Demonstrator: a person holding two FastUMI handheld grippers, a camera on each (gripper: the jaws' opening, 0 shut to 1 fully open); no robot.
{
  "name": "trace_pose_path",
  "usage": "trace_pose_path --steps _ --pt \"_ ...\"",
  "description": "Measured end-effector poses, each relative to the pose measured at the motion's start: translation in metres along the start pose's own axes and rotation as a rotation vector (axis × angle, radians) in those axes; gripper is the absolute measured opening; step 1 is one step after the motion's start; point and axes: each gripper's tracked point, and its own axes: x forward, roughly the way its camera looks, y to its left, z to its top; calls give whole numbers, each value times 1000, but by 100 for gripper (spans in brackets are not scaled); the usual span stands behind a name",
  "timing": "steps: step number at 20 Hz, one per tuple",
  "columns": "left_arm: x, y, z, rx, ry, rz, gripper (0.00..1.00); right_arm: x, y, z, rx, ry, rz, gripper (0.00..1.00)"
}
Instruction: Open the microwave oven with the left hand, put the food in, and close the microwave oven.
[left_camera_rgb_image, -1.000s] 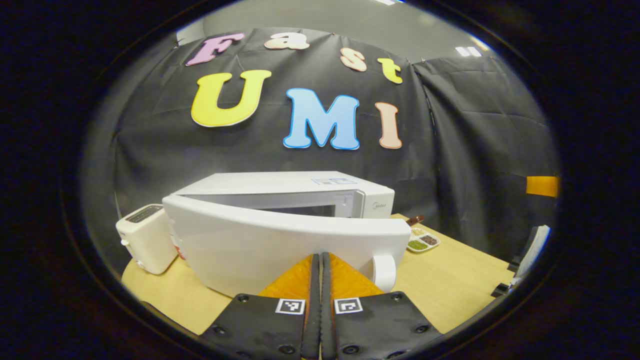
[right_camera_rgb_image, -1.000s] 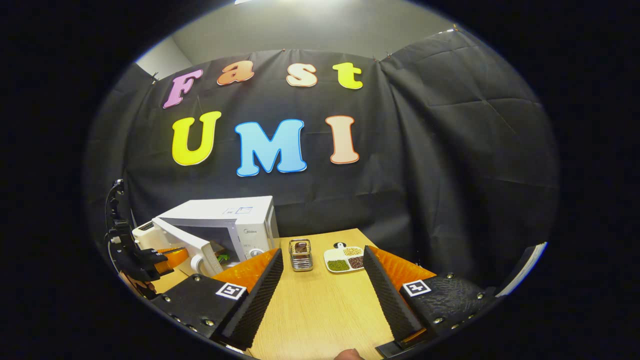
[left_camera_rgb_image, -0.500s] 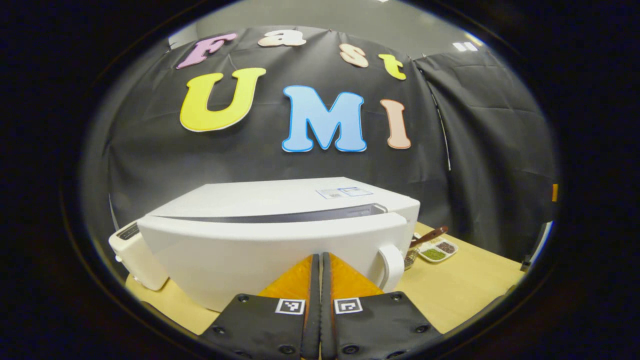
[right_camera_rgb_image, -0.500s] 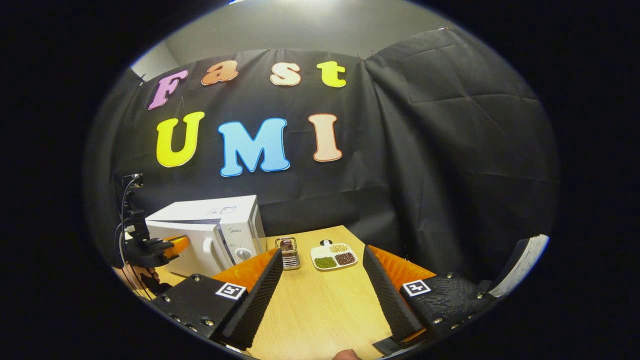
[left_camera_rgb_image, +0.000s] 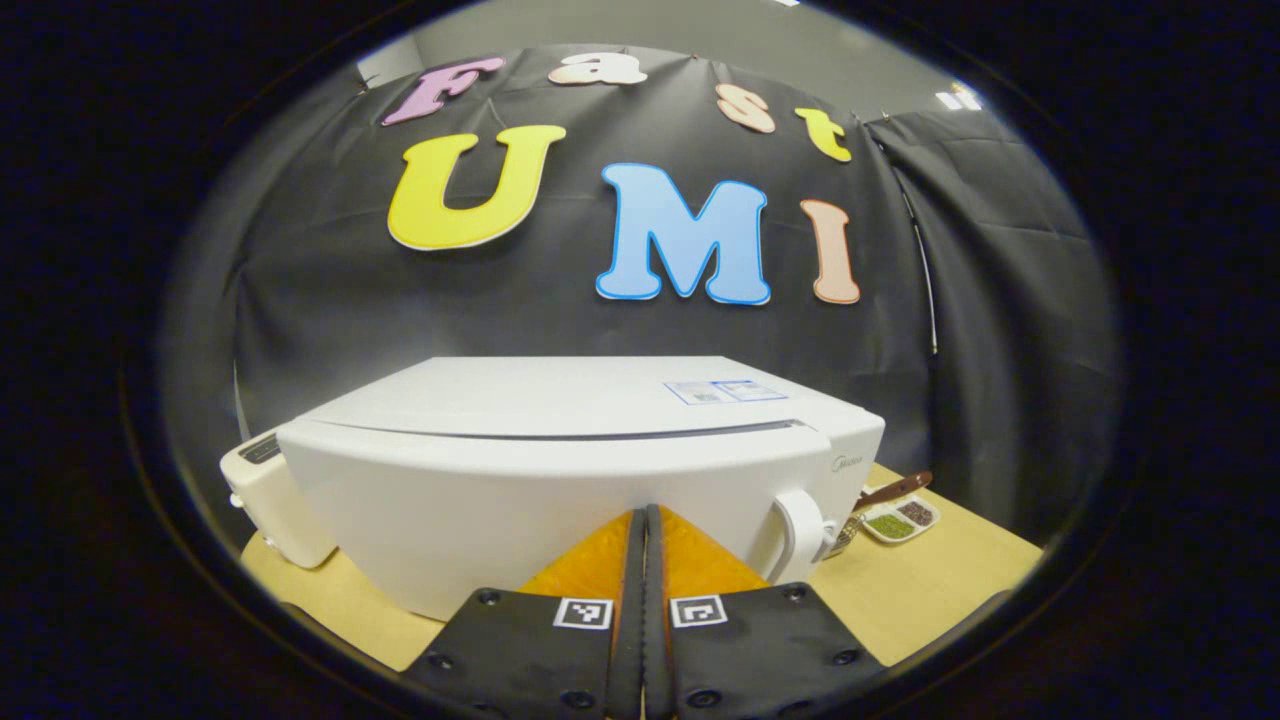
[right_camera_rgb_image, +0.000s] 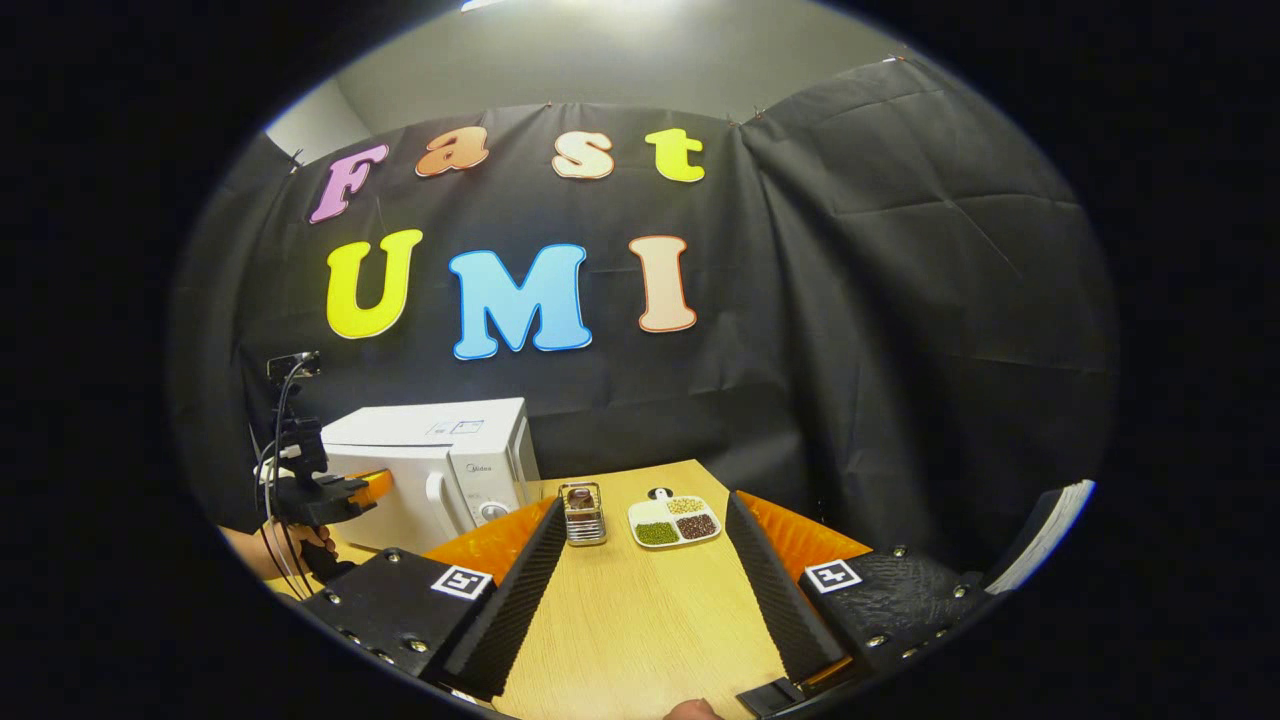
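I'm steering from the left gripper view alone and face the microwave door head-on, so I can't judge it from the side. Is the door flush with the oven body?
Observer: In the right gripper view, the white microwave oven's door looks flush beside its control panel; no gap shows.
Operator: What is the other gripper doing?
Observer: The right gripper is open, nothing between its fingers, over the light wooden table.
Operator: What's half hidden behind the door handle?
Observer: A small metal wire basket, standing on the table between the oven and the white divided dish of beans.
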Motion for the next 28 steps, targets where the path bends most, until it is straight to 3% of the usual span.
trace_pose_path --steps 1,6,7,8,11,14,21,28 --pt "0 -1 -1 11 7 6 7 -1 1 2 2 0 13 98" --pt "2 1 0 110 31 36 7 -11 7 -6 -7 5 83 98" --pt "5 9 -1 140 44 81 7 -15 9 -11 -7 14 101 98" --pt "4 11 -21 117 137 92 7 -19 10 -15 -11 21 115 98" --pt "0 26 -38 110 198 179 7 -33 5 -16 -26 13 139 98" --pt "-32 15 -8 81 101 156 7 -41 -3 -16 -29 5 157 98" --pt "-163 -21 73 92 -142 124 7 -43 3 -8 13 -22 224 98" --pt "-272 -7 100 48 -212 145 7 -58 29 7 32 -70 248 98"
